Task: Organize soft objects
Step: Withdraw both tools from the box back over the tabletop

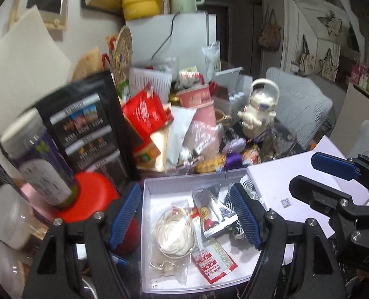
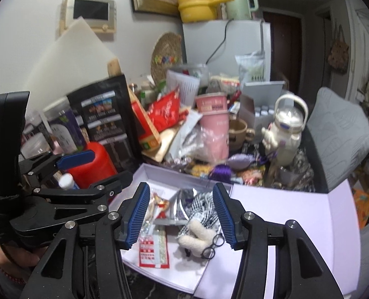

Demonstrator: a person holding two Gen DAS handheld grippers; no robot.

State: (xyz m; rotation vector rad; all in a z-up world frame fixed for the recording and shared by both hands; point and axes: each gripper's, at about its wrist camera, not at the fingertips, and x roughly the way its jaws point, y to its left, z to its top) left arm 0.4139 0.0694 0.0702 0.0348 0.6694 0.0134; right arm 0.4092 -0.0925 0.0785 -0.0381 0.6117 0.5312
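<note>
White box lies open before me, packets and a fluffy checked soft toy inside. My left gripper and right gripper hover above it, both parted, empty.

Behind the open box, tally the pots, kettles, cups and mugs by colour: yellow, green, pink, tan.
Yellow pot: 1
Green kettle: 1
Pink cups: 2, one above the other
Tan mug: 1
Total: 5
</note>
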